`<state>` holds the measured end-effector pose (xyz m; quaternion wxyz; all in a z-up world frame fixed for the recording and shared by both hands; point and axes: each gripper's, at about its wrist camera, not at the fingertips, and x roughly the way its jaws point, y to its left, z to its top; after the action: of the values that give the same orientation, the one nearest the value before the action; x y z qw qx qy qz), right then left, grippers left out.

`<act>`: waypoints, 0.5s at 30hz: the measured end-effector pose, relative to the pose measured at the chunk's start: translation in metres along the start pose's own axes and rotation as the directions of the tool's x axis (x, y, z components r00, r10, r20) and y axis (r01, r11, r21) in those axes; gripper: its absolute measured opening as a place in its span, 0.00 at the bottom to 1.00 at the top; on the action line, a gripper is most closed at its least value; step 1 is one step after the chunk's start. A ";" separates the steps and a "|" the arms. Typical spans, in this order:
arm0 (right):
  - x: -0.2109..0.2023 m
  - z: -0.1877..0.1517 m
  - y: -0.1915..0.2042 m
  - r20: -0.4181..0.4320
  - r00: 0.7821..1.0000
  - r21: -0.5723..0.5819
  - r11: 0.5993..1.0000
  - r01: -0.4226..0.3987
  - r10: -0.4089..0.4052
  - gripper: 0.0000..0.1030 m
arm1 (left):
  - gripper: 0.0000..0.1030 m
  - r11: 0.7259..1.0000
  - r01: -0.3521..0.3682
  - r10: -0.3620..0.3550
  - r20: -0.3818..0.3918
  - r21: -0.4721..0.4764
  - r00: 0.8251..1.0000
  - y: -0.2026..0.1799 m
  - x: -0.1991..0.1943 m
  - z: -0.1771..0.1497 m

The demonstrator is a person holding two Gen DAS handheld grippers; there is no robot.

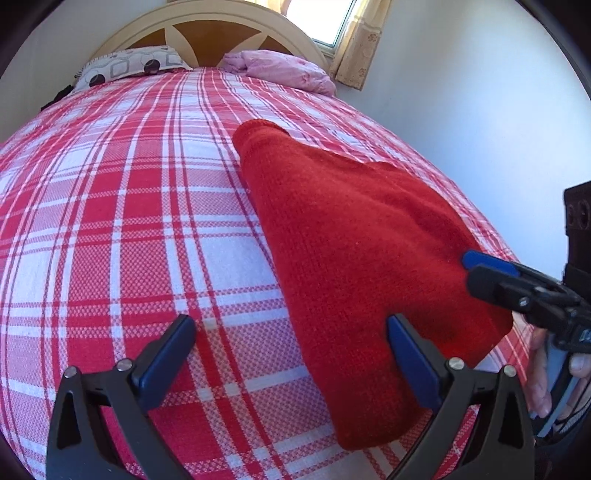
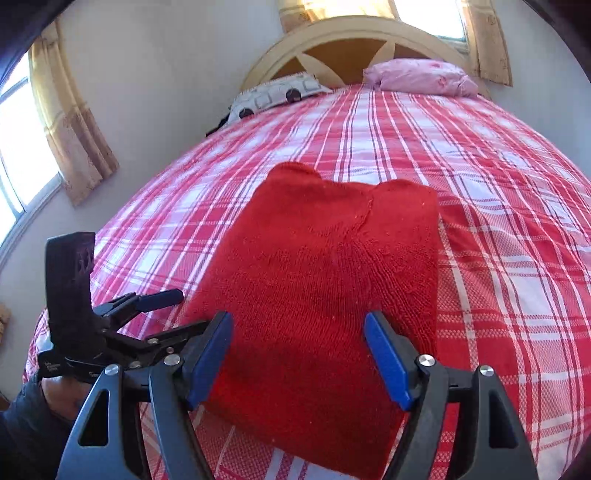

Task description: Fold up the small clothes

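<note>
From the left wrist we see our left gripper [image 1: 291, 354] spread wide over the plaid bedspread [image 1: 110, 221], the folded red knit garment [image 1: 354, 236] lying beside it, pillows by the headboard [image 1: 207, 22]. From the right wrist, our right gripper [image 2: 299, 354] hangs released above the garment [image 2: 325, 266]; curtained windows [image 2: 14, 147] flank the bed.

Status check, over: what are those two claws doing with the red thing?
Left gripper and right gripper open, holding nothing. Red knit garment lies folded on plaid bedspread. Nothing in the way.
</note>
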<state>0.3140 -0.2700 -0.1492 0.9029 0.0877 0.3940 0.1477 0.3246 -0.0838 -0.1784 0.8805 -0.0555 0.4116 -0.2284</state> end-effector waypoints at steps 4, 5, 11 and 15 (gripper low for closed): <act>-0.018 -0.009 -0.006 0.071 0.997 0.038 0.999 -0.018 0.015 0.72 | 1.00 0.999 -0.036 0.036 0.016 0.016 0.999 -0.003 -0.002 -0.002; -0.015 -0.012 -0.008 0.048 0.999 0.037 0.999 -0.009 0.007 0.72 | 1.00 0.999 -0.038 0.038 0.012 0.020 0.999 -0.003 -0.001 -0.002; -0.003 -0.024 -0.004 0.041 0.999 -0.048 0.999 0.023 -0.021 0.72 | 1.00 0.998 -0.053 0.053 0.003 0.031 0.999 -0.004 0.003 0.001; -0.005 -0.025 -0.011 0.053 0.999 -0.018 1.000 -0.001 0.002 0.73 | 1.00 0.996 -0.076 0.076 0.006 0.054 0.997 -0.008 0.003 0.001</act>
<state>0.2949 -0.2811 -0.1661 0.9136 0.0838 0.3686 0.1497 0.3240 -0.0926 -0.1773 0.8905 -0.0164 0.4053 -0.2059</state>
